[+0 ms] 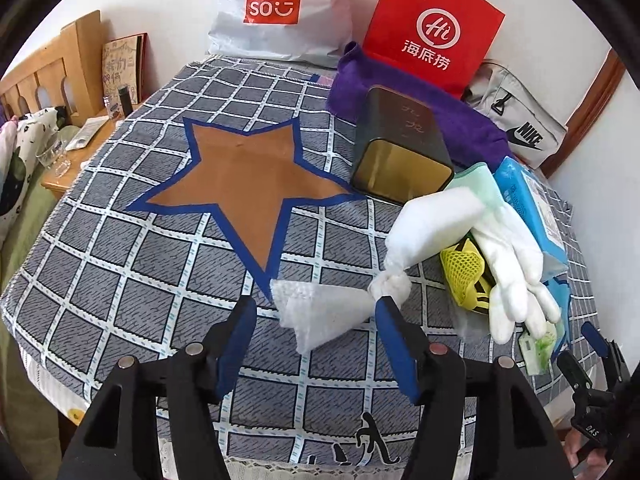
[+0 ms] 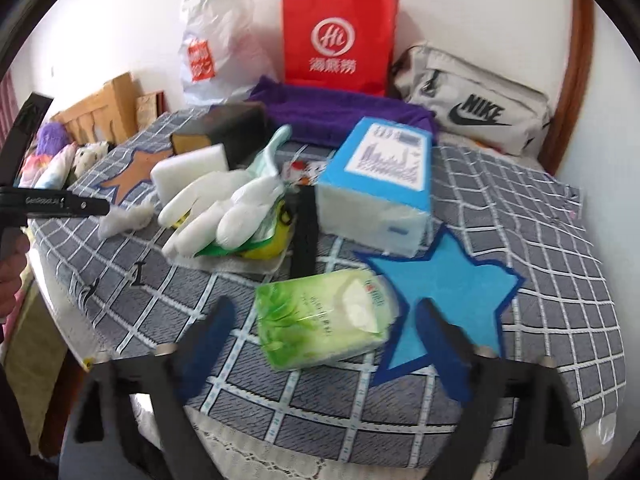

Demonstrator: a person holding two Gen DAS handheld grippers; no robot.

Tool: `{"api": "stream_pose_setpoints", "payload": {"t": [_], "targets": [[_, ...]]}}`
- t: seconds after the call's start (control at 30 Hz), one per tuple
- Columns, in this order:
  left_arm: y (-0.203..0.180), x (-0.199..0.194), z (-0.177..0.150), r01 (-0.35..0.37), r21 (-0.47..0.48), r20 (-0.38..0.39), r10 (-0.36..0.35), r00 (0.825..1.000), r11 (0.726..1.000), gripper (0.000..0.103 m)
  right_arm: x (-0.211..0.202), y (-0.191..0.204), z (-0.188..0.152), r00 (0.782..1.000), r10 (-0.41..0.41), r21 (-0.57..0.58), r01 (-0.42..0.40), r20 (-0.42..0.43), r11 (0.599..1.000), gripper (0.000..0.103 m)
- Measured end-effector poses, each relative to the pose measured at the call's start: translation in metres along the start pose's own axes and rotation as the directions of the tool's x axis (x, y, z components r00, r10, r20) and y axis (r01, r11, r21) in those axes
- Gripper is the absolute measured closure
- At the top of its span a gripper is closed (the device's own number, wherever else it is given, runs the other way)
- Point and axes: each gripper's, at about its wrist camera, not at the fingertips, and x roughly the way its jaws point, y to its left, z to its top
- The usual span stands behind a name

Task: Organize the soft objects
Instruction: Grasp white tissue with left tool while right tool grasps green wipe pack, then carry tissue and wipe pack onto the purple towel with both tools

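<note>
While both grippers stand over the checked bedcover (image 1: pixel 120 264), the step in hand looks like the setting-down of sorted soft things onto the star patches. In the left wrist view the left gripper (image 1: pixel 316 320) has its blue jaws parted, with a crumpled white tissue wad (image 1: pixel 320 312) lying loose between them at the lower tip of the brown star (image 1: pixel 248 168); the pads do not press it. In the right wrist view, which is blurred, the right gripper (image 2: pixel 324 328) is spread wide around a green tissue pack (image 2: pixel 324 320) that lies at the left edge of the blue star (image 2: pixel 452 292), only partly on it; its pads seem clear of the pack. Still unsorted in the middle of both views is a heap: white gloves (image 2: pixel 216 208), a white sponge block (image 2: pixel 188 172), a yellow mesh piece (image 1: pixel 464 272) and a big blue tissue pack (image 2: pixel 380 184). The next move probably calls for lifting clear, then choosing one item from that heap, gripping it gently since everything there will squash or sag.
</note>
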Motion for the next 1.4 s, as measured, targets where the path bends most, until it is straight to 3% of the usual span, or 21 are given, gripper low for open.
{"api": "stream_pose_setpoints", "payload": {"t": [0.33,0.53,0.7,0.77,0.83,0.93,1.17,1.4], "targets": [[-0.013,0.021,-0.002,0.010,0.054,-0.059,-0.007,0.998,0.998,0.034,0.050,-0.002,-0.008,0.990,0.072,0.068,-0.064,-0.118,0.996,0.006],[-0.026,0.035,0.001,-0.011,0.078,-0.061,0.016,0.998,0.997,0.030,0.058,0.004,-0.009,0.993,0.026,0.033,-0.022,-0.113,0.999,0.007],[-0.038,0.041,0.005,-0.050,0.103,-0.026,0.053,0.998,0.993,0.030,0.056,-0.003,-0.007,0.995,0.005,0.019,-0.003,-0.104,1.000,0.024],[-0.043,0.043,0.005,-0.079,0.126,-0.003,0.080,0.997,0.989,0.037,0.053,-0.009,-0.006,0.994,-0.014,0.008,0.015,-0.108,1.000,0.025],[-0.051,0.044,0.006,-0.093,0.176,0.000,0.094,0.996,0.980,0.061,0.050,-0.016,-0.004,0.994,-0.032,0.016,0.034,-0.103,0.999,0.025],[-0.055,0.042,0.009,-0.056,0.205,-0.025,0.062,0.998,0.977,0.078,0.041,-0.027,0.001,0.996,-0.019,0.051,0.024,-0.089,0.998,0.025],[-0.049,0.013,0.022,-0.070,0.203,0.006,0.070,0.998,0.977,0.079,0.022,-0.035,0.021,0.999,0.017,0.104,-0.012,-0.047,0.994,0.025],[-0.051,-0.029,0.050,-0.089,0.168,0.098,0.073,0.993,0.982,0.079,0.012,-0.039,0.048,0.999,0.031,0.128,-0.029,-0.017,0.991,0.025]]}}
